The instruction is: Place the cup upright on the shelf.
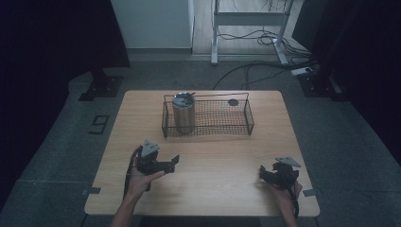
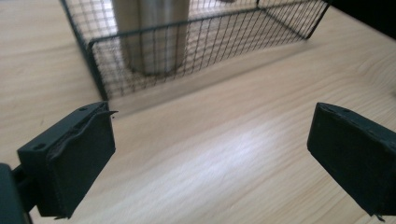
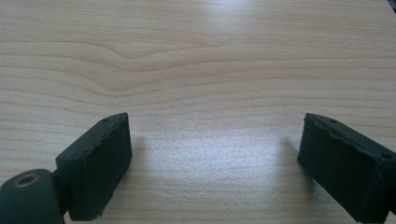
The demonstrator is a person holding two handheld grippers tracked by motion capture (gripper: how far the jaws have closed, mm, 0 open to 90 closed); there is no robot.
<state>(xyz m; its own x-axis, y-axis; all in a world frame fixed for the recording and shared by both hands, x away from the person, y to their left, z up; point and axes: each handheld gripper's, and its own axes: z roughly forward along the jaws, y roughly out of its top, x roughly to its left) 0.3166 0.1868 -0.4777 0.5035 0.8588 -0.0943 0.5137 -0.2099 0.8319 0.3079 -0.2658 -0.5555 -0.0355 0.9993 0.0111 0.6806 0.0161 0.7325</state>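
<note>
A black wire basket [image 1: 250, 120] sits at the far middle of the wooden table [image 1: 213, 156]. A steel tumbler [image 1: 183, 113] stands upright in the basket's left end, and a small dark round lid [image 1: 233, 102] lies at its back right. My left gripper [image 1: 172, 163] rests near the front left, open and holding nothing, aimed toward the basket [image 2: 100, 84] and the tumbler [image 2: 152, 32]. My right gripper [image 1: 262, 174] rests at the front right, open over bare wood [image 3: 210, 70], with nothing between its jaws.
Beyond the table's far edge a white desk frame [image 1: 248, 21] stands on the grey floor with cables [image 1: 265, 38] around it. A black stand base [image 1: 99, 87] sits off the far left corner.
</note>
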